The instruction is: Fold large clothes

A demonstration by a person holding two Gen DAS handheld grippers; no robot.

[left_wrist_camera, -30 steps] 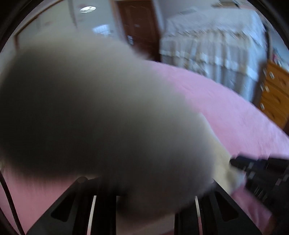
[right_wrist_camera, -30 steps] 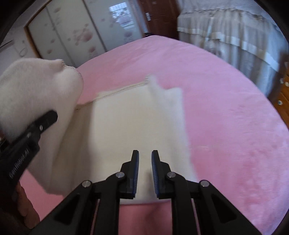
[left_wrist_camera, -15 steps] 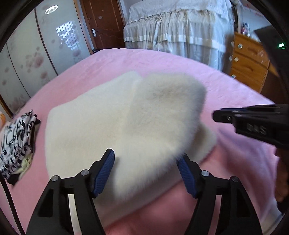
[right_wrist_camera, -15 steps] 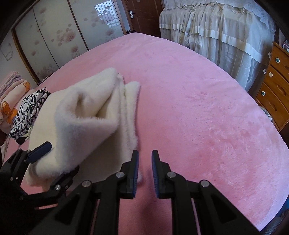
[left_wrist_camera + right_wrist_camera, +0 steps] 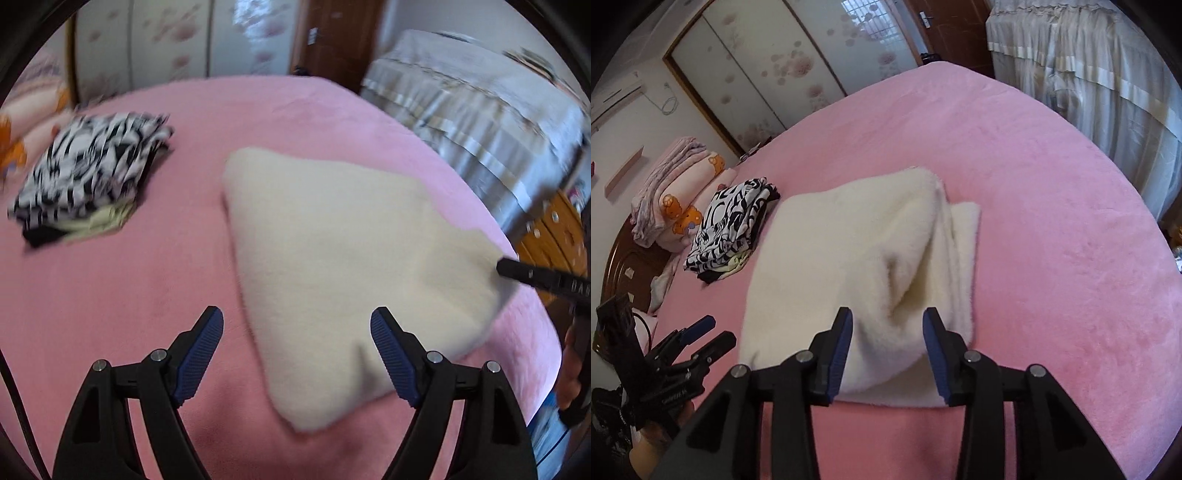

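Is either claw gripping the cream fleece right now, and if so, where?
Neither. The left claw and right claw have just been opening; their pads stand clear of the folded cream fleece, which lies on the pink bed.

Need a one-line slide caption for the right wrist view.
Right tongs open over folded cream fleece garment on pink bed.

Cream garment (image 5: 857,258): thick fleece cloth, fluffy nap, matt. Bed cover (image 5: 1052,206): pink plush cloth, short pile, matt. Patterned clothes (image 5: 731,225): thin black-and-white woven cloth, smooth. Right claw (image 5: 888,350): matt black plastic, blue ribbed pads (image 5: 842,354), bright metal screw heads. Left claw (image 5: 297,354): same finish. Drawers (image 5: 554,236): glossy varnished wood.
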